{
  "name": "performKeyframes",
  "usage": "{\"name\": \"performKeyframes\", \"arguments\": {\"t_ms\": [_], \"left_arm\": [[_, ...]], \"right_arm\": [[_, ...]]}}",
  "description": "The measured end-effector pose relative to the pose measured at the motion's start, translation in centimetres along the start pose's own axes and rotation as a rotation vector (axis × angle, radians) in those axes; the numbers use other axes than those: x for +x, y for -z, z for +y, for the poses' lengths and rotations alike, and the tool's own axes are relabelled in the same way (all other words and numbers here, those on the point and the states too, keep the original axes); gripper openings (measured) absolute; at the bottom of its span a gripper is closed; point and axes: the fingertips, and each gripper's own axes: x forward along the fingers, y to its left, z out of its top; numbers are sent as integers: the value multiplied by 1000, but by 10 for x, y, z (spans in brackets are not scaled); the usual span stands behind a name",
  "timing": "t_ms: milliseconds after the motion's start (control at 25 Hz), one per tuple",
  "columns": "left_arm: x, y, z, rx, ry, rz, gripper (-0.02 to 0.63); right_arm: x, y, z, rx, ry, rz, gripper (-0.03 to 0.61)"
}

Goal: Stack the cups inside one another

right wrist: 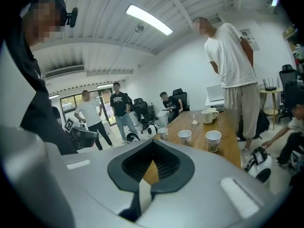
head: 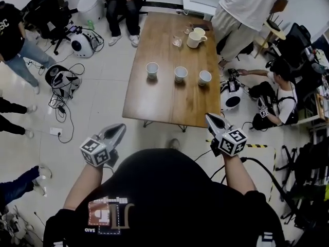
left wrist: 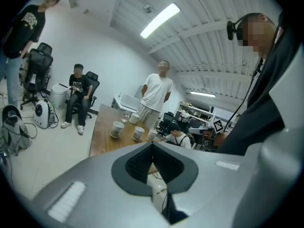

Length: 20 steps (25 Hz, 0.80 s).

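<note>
Cups (head: 180, 73), 3 in row, well beyond left gripper (head: 121, 127), right gripper (head: 209, 117); both closed, empty.

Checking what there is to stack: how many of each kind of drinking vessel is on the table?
Paper cups: 3
Handled mug: 1, maybe another behind it
Clear glass: 1
Total: 5 for sure
</note>
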Motion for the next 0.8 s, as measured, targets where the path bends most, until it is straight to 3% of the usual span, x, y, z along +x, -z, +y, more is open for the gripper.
{"name": "performKeyframes", "arguments": {"t_ms": [160, 320, 480, 640, 800], "left_arm": [[42, -15, 15, -56, -117, -33, 2], [93, -31, 9, -70, -158, -33, 2], [129, -40, -1, -49, -144, 11, 2], [149, -46, 7, -51, -121, 36, 2], [160, -49, 23, -32, -63, 76, 2]], "right_arm": [[42, -4, -60, -66, -60, 75, 14], [76, -16, -128, -143, -46, 136, 15], [105, -15, -176, -213, -4, 209, 43], [136, -5, -193, -324, -3, 327, 132], [162, 25, -208, -544, 39, 529, 187]]}}
